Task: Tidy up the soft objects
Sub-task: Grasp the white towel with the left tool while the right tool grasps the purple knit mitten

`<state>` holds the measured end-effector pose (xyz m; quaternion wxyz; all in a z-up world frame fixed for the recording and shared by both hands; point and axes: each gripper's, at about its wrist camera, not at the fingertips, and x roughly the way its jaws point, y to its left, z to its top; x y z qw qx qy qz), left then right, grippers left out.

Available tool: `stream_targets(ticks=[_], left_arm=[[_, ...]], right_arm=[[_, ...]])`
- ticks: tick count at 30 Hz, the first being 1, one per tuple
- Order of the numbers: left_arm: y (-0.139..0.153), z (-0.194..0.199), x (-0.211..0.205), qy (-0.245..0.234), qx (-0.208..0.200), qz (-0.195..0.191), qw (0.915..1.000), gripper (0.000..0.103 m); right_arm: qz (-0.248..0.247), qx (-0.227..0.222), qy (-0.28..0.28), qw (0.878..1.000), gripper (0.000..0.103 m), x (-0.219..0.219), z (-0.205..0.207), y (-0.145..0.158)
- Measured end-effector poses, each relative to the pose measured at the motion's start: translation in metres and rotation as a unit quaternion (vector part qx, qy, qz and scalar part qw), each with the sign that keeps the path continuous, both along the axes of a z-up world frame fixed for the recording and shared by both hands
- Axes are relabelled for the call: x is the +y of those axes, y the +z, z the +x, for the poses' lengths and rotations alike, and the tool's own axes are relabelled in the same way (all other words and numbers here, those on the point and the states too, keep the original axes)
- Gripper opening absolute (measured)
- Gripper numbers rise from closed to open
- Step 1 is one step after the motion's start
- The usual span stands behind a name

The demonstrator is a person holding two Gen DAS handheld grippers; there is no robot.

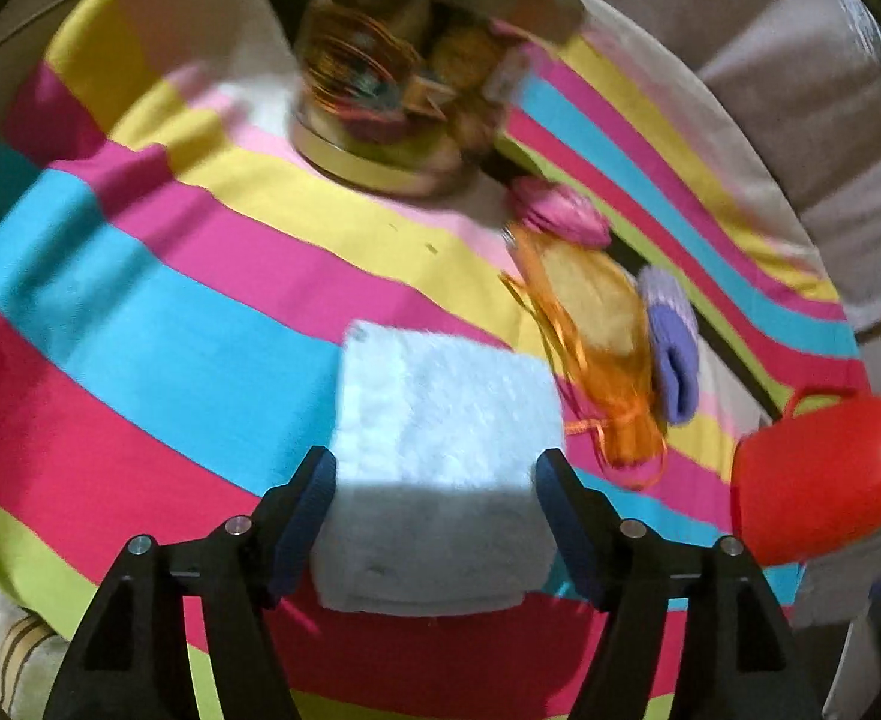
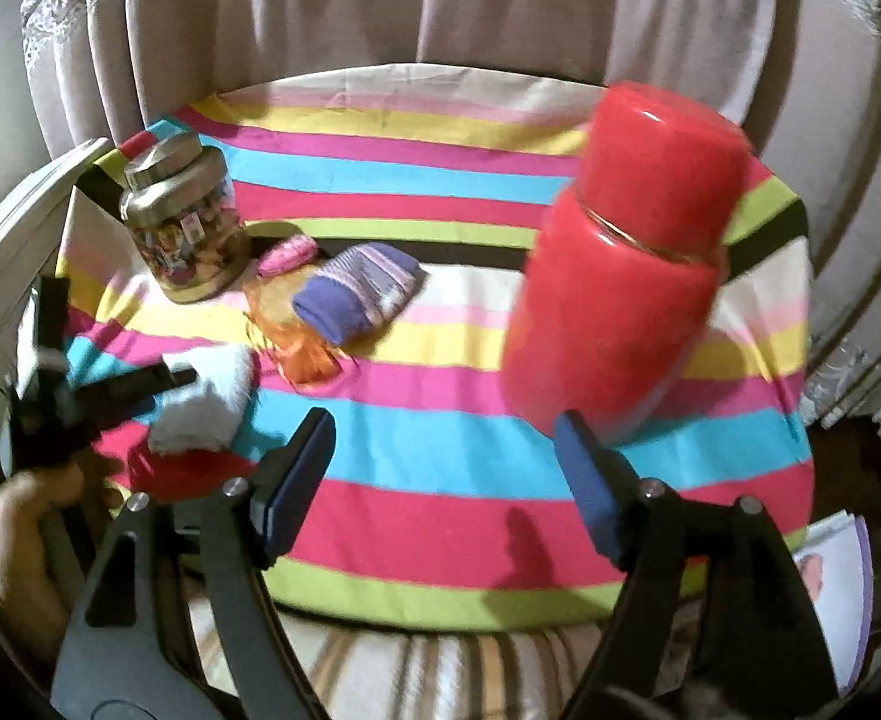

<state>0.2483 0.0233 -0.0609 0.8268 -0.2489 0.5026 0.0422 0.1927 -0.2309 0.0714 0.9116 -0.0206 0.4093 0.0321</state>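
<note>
A folded white towel (image 1: 440,456) lies on the striped cloth between the open fingers of my left gripper (image 1: 437,480); the pads stand at its two sides. It also shows in the right wrist view (image 2: 206,402), with the left gripper (image 2: 140,384) over it. Beyond it lie an orange ribboned pouch (image 1: 608,348), a purple sock roll (image 1: 671,348) and a pink soft item (image 1: 560,213). My right gripper (image 2: 446,450) is open and empty above the cloth, just left of the red flask (image 2: 626,276).
A jar with a metal lid (image 2: 182,222) stands at the table's back left. The red flask with its cup (image 1: 818,474) stands on the right. The round table wears a striped cloth (image 2: 440,516). Curtains hang behind it. Papers (image 2: 842,576) lie lower right.
</note>
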Motion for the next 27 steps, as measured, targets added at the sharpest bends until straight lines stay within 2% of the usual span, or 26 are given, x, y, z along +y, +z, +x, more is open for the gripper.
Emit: stream_targets(ticks=[4, 7, 9, 14, 17, 19, 22, 25, 27], left_arm=[[0.000, 0.002, -0.016, -0.030, 0.003, 0.029, 0.9991, 0.083], [0.000, 0.003, -0.029, -0.048, 0.007, 0.058, 0.9971, 0.085], [-0.001, 0.003, -0.035, -0.053, 0.009, 0.075, 0.9957, 0.086], [0.000, 0.000, -0.049, -0.077, 0.013, 0.123, 0.9894, 0.084], [0.002, -0.002, -0.055, -0.083, 0.010, 0.142, 0.9863, 0.067], [0.004, -0.003, -0.054, -0.082, 0.005, 0.142, 0.9865, 0.050], [0.006, -0.005, -0.057, -0.092, -0.005, 0.135, 0.9866, 0.033], [0.007, -0.005, -0.053, -0.083, -0.014, 0.124, 0.9886, 0.027], [0.013, -0.009, -0.048, -0.070, -0.027, 0.120, 0.9900, 0.027]], right_arm=[[0.015, 0.004, -0.005, 1.000, 0.082, 0.011, 0.026, -0.002], [0.039, 0.017, -0.005, 0.999, 0.084, 0.019, 0.049, -0.007], [0.067, 0.031, -0.013, 0.997, 0.088, 0.023, 0.067, -0.013], [0.128, 0.081, -0.048, 0.987, 0.089, 0.025, 0.109, -0.039], [0.138, 0.092, -0.062, 0.984, 0.089, 0.028, 0.125, -0.052], [0.139, 0.097, -0.074, 0.983, 0.089, 0.031, 0.135, -0.062], [0.155, 0.113, -0.076, 0.979, 0.089, 0.034, 0.148, -0.074], [0.162, 0.121, -0.075, 0.976, 0.089, 0.037, 0.156, -0.083], [0.166, 0.122, -0.076, 0.976, 0.089, 0.037, 0.160, -0.086]])
